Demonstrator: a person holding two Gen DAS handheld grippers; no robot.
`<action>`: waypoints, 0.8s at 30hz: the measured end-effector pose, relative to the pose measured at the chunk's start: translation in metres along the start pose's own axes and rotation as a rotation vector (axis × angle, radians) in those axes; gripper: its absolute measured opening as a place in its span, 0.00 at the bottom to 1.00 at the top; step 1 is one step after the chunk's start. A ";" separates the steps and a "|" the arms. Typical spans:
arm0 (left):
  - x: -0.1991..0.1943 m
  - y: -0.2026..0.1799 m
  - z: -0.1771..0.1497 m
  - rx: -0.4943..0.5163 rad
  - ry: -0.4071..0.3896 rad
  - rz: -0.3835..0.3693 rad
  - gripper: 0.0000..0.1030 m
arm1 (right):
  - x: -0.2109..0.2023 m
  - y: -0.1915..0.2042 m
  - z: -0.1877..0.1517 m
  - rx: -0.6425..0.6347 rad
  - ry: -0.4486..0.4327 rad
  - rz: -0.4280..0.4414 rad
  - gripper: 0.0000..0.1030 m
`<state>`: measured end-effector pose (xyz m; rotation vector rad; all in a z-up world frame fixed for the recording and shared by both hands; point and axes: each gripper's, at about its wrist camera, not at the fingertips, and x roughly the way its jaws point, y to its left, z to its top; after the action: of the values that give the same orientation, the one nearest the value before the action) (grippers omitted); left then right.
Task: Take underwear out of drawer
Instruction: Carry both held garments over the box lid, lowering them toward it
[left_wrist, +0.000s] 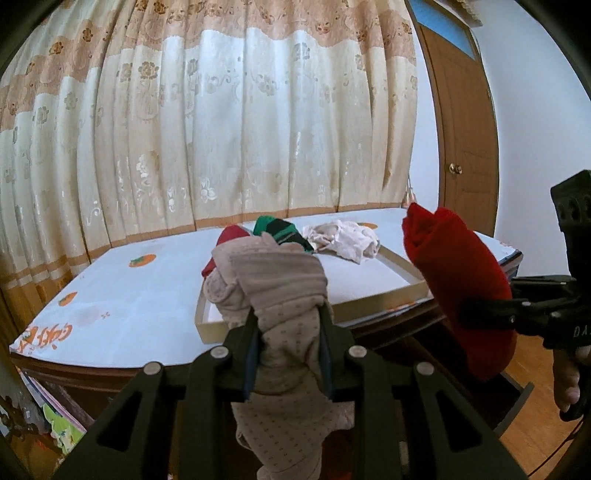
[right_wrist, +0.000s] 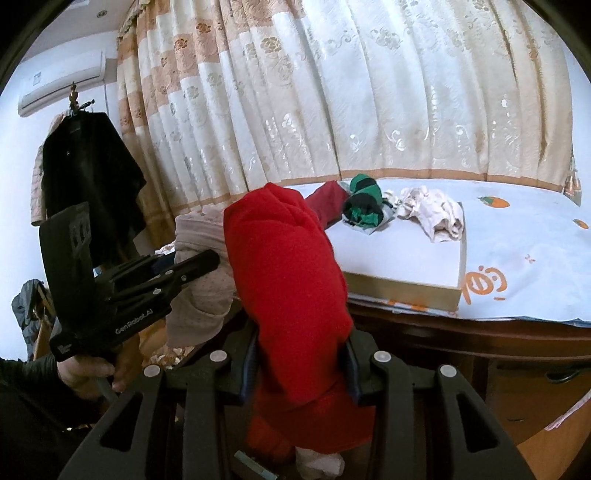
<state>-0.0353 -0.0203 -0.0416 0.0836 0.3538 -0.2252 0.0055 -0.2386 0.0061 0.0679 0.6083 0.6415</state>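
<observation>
A beige garment (left_wrist: 284, 295) with small dots was seen beside a plain red one (right_wrist: 288, 266). A green-and-black striped piece (right_wrist: 364, 205) and a cream one (right_wrist: 436, 214) lay in a tan-rimmed tray (right_wrist: 406, 290) (white cloth (left_wrist: 147, 295), orange fruit print).

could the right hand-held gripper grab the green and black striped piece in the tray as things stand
Probably not yet: the right hand-held gripper is shut on red underwear, so it has no free jaws. The striped piece lies uncovered in the shallow tray, so the way itself looks free.
</observation>
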 end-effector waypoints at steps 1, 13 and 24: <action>0.000 -0.001 0.001 0.001 -0.004 0.000 0.24 | 0.000 -0.001 0.001 0.002 -0.003 -0.002 0.39; 0.014 0.000 0.023 0.034 -0.040 -0.003 0.25 | -0.004 -0.006 0.023 -0.005 -0.016 -0.017 0.39; 0.041 0.010 0.063 0.011 -0.017 -0.047 0.25 | -0.006 -0.020 0.070 -0.014 -0.024 -0.036 0.39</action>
<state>0.0258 -0.0267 0.0029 0.0843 0.3378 -0.2740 0.0515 -0.2500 0.0622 0.0516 0.5808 0.6096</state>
